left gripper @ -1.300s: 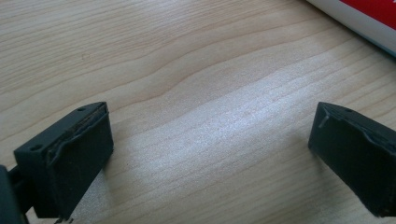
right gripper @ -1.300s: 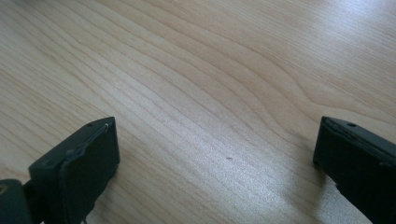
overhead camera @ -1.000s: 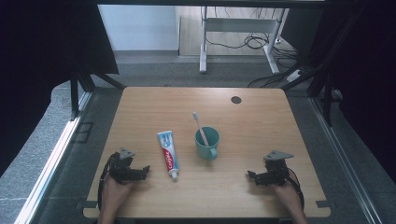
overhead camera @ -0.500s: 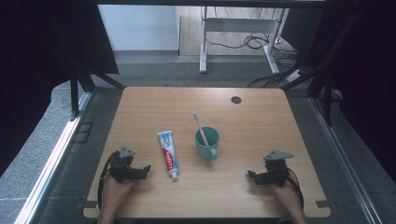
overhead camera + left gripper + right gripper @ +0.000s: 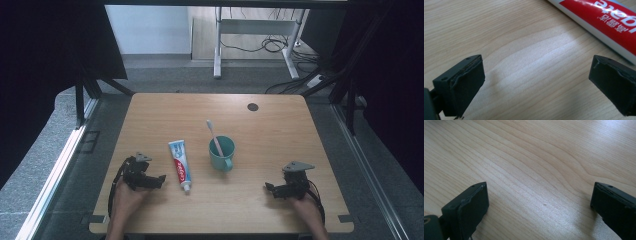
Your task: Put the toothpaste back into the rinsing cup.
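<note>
The left gripper (image 5: 159, 179) rests low on the wooden table (image 5: 280, 130) near its front edge, jaws spread wide with nothing between them. In the left gripper view the bare wood fills the gap, and the toothpaste tube (image 5: 599, 17) crosses the upper right corner, just past the right-hand jaw. So the tube lies ahead and a little to one side of this claw, close by — nearest of all the things to either hand. In the high view the toothpaste tube (image 5: 180, 160) lies flat, its long axis running roughly from the table's far side toward the person, cap end nearest the front edge; the claw comes at it side-on, across that axis, which likely suits a pinch over the tube's width.

The right gripper (image 5: 268, 188) is likewise released — jaws well apart over plain wood — and sits well apart from the tube. Between the two hands, beyond the tube, stands a teal cup (image 5: 222, 153) with a toothbrush (image 5: 214, 132) leaning in it, probably head up, though the view is too small to be sure.

Against the earlier frames nothing has shifted: both grippers, tube and cup sit where they were.
</note>
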Available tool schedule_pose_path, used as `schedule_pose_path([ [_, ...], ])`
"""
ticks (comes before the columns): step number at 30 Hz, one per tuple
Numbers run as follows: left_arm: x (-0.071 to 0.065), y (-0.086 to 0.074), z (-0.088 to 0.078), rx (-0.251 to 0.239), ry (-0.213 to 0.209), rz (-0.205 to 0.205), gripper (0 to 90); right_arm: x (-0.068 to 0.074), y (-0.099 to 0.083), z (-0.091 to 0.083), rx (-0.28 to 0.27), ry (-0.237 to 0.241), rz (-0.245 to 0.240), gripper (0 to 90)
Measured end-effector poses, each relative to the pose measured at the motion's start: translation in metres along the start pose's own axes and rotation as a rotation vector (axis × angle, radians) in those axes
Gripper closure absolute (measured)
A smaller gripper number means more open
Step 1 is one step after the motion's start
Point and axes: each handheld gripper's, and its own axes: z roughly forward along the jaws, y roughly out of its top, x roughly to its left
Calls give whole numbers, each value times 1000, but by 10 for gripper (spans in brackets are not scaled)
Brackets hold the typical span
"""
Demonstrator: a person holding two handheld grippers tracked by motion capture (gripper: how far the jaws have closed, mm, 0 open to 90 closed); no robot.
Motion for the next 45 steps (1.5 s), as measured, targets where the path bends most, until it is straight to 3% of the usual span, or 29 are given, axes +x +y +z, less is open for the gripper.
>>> schedule_pose_path([
  [14, -11, 33, 4, 88, -32, 70, 11, 0, 0, 0, 1, 0, 2, 13],
  [30, -30, 70, 9, 147, -51, 88, 15, 0, 0, 0, 1, 0, 2, 13],
  [45, -54, 81, 34, 205, -59, 114, 1, 0, 0, 0, 1, 0, 2, 13],
])
